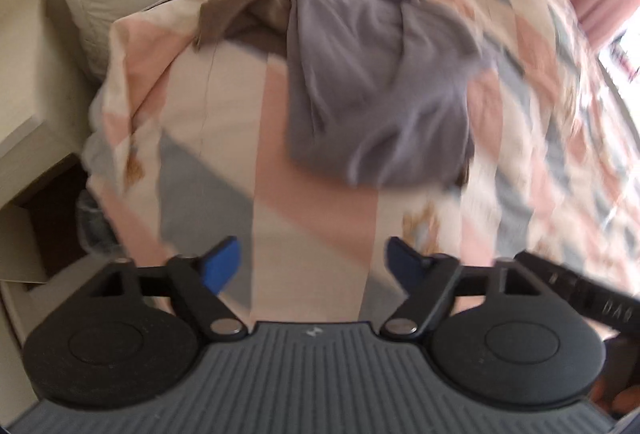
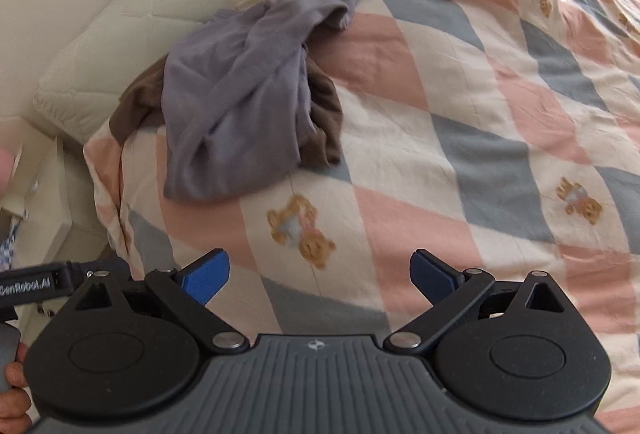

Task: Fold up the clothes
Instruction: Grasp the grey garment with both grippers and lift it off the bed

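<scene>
Jaws of both the left gripper [image 1: 314,262] and right gripper [image 2: 320,274] gape empty, approaching; next they must pinch the far purple garment [image 2: 236,102] on the bed [image 2: 480,154].

Checked quilt [image 2: 460,106] carries grey garment [image 2: 236,94] over brown garment [image 2: 324,114].

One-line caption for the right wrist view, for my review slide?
Open right gripper above a checked teddy-bear quilt, a crumpled grey-purple garment lying over a brown one ahead, unfolded.
</scene>
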Motion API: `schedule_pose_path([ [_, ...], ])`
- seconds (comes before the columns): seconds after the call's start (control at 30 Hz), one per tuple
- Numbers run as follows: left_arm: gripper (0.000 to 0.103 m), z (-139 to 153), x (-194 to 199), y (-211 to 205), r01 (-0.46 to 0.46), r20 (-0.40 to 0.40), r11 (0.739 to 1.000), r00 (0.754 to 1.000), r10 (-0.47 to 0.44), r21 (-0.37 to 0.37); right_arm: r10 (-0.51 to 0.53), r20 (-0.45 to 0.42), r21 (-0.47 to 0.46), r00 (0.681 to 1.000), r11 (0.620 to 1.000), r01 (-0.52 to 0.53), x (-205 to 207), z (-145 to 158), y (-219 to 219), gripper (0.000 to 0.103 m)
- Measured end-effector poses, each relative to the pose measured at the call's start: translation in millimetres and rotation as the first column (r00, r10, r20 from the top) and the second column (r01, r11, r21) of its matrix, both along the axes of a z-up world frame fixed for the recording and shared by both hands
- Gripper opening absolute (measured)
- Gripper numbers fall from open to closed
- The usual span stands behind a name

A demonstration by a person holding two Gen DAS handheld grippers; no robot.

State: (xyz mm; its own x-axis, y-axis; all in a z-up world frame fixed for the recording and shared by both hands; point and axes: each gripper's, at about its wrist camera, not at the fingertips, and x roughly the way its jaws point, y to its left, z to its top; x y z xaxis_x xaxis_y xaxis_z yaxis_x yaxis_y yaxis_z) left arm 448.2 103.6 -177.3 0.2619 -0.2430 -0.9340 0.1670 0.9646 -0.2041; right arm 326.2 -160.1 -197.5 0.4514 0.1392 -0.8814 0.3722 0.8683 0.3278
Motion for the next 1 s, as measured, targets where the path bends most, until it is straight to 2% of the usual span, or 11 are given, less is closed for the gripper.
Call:
schedule_pose_path([
  [0.17, 0.070, -13.5, 71.2, -2.7, -0.049, -0.015, 0.996, 0.999, 0.048, -0.072, -0.044, 0.066, 0.059, 0.997, 0.997, 0.041, 59.6, -1.7, -8.2, 0.087],
  [0.23, 0.076, -22.0, 96.3, -7.4, -0.068, -0.036, 0.992, 0.997, 0.065, -0.102, -0.061, 0.087, 0.093, 0.994, 0.994, 0.053, 83.6, -3.9, -12.2, 0.086],
  [0.37, 0.077, -45.3, 135.6, -14.4, -0.116, -0.086, 0.985, 0.991, 0.105, -0.126, -0.073, 0.106, 0.158, 0.992, 0.986, 0.056, 120.9, -16.8, -18.3, 0.071],
  [0.6, 0.077, -83.9, 171.0, -17.6, -0.184, -0.167, 0.972, 0.973, 0.159, -0.146, -0.118, 0.056, 0.200, 0.991, 0.974, 0.104, 158.4, -45.8, -24.6, 0.071],
  [0.67, 0.073, -90.4, 175.3, -21.6, -0.181, -0.175, 0.972, 0.972, 0.155, -0.148, -0.125, 0.053, 0.205, 0.991, 0.972, 0.111, 164.8, -52.5, -26.9, 0.069],
  [0.7, 0.064, -92.3, 176.6, -23.5, -0.178, -0.175, 0.973, 0.973, 0.151, -0.146, -0.127, 0.053, 0.208, 0.990, 0.972, 0.113, 167.5, -55.9, -28.0, 0.068],
  [0.73, 0.046, -93.3, 177.4, -24.2, -0.178, -0.175, 0.972, 0.973, 0.150, -0.153, -0.129, 0.054, 0.210, 0.990, 0.971, 0.115, 170.2, -59.2, -29.1, 0.064],
  [0.8, 0.021, -94.3, 178.8, -25.0, -0.182, -0.178, 0.968, 0.972, 0.151, -0.171, -0.121, 0.064, 0.205, 0.991, 0.973, 0.106, 174.9, -63.7, -30.2, 0.033],
  [0.83, 0.014, -92.1, 178.8, -24.3, -0.190, -0.184, 0.964, 0.971, 0.156, -0.187, -0.110, 0.061, 0.196, 0.992, 0.976, 0.096, 177.0, -64.5, -30.7, 0.008],
  [0.9, 0.011, -81.6, 176.1, -26.0, -0.166, -0.164, 0.966, 0.977, 0.134, -0.197, -0.104, 0.079, 0.202, 0.991, 0.976, 0.086, 176.0, -59.9, -32.4, 0.006],
  [1.0, 0.010, -51.9, 168.2, -32.5, -0.094, -0.079, 0.970, 0.994, 0.078, -0.224, -0.114, 0.148, 0.232, 0.982, 0.970, 0.078, 168.4, -44.0, -35.2, 0.005],
])
